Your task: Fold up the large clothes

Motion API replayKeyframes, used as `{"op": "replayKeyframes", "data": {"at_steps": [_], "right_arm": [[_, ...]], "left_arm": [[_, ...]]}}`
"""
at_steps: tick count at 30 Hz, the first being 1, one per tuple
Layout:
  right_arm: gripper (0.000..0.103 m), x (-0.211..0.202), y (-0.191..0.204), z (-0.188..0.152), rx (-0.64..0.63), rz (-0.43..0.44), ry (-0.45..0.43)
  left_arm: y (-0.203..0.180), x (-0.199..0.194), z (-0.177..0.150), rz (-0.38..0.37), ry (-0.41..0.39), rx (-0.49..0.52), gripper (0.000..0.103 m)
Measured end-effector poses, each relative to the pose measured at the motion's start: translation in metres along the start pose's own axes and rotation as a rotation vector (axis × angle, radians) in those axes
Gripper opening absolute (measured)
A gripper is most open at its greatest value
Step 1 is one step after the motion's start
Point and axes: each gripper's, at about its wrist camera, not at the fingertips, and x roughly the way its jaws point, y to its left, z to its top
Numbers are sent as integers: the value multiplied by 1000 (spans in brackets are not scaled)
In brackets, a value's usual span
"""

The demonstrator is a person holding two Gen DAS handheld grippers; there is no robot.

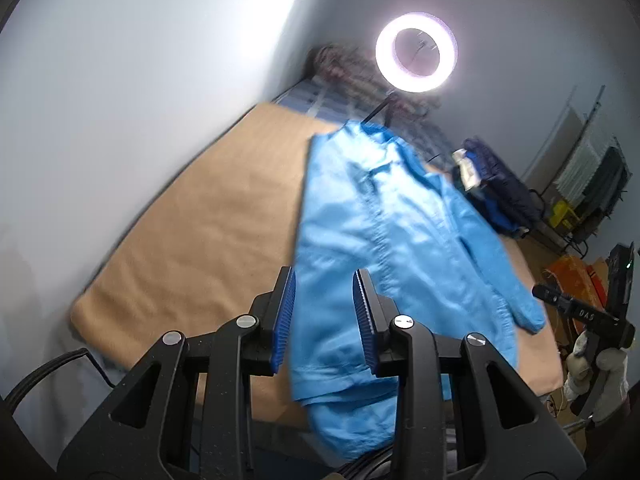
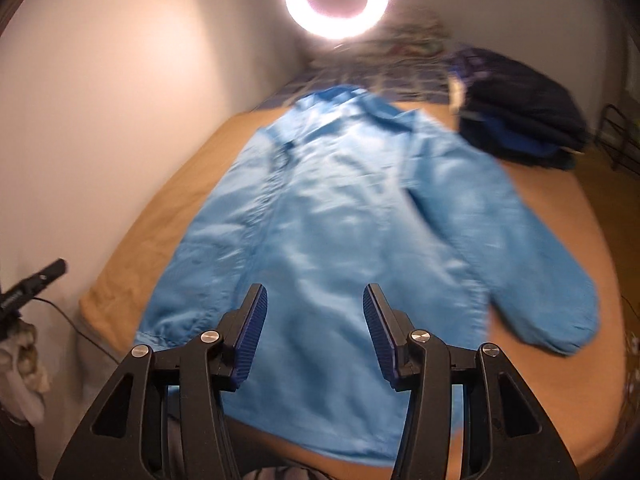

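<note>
A light blue jacket [image 1: 380,220] [image 2: 340,200] lies spread lengthwise on a bed under a tan blanket [image 1: 192,240] [image 2: 560,220], collar at the far end and hem hanging over the near edge. One sleeve lies along its right side [image 2: 540,272]. My left gripper [image 1: 323,280] hovers over the hem's left part, its blue pads apart with nothing pressed between them. My right gripper [image 2: 314,292] stands open above the middle of the hem, also empty. Each view shows the other gripper at its edge, held by a gloved hand [image 1: 600,364] [image 2: 20,352].
A pile of dark blue clothes [image 1: 500,192] [image 2: 520,120] sits at the far right of the bed. A lit ring light [image 1: 416,82] [image 2: 336,28] stands beyond the bed's far end. A white wall runs along the left. Clutter and a rack [image 1: 592,176] stand to the right.
</note>
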Motion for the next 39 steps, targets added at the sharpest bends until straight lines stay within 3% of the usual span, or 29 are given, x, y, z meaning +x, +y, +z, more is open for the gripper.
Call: {"op": "replayKeyframes", "data": {"at_steps": [7,11,15,20,25,30,34,37,39], "right_arm": [[58,-44,-69,-15,106,-103,-45],[62,-55,-119,-30,229,-142,-45],[65,-54,-172,-46,358,-195,-39],[65,-40,-236,-64,579,-178,-39],[65,-17,-287,-79,776,-99,-42],[65,5,-325,-85,904,-133,-40],[65,18,-337,-82,909,-192,-23],[65,26,-337,-71,835,-245,-7],[43,31,-329,-62,758,-274,12]], "left_arm": [[-48,-30,25,-72,-58,90,31],[-70,-38,36,-107,-69,123,43],[-87,-41,44,-105,-80,172,43],[-100,-35,55,-96,-76,199,43],[-116,-26,62,-110,-60,205,43],[-132,-6,60,-112,-17,228,43],[-141,4,57,-108,4,241,43],[-144,5,56,-105,7,243,43],[-145,7,55,-103,9,243,43]]}}
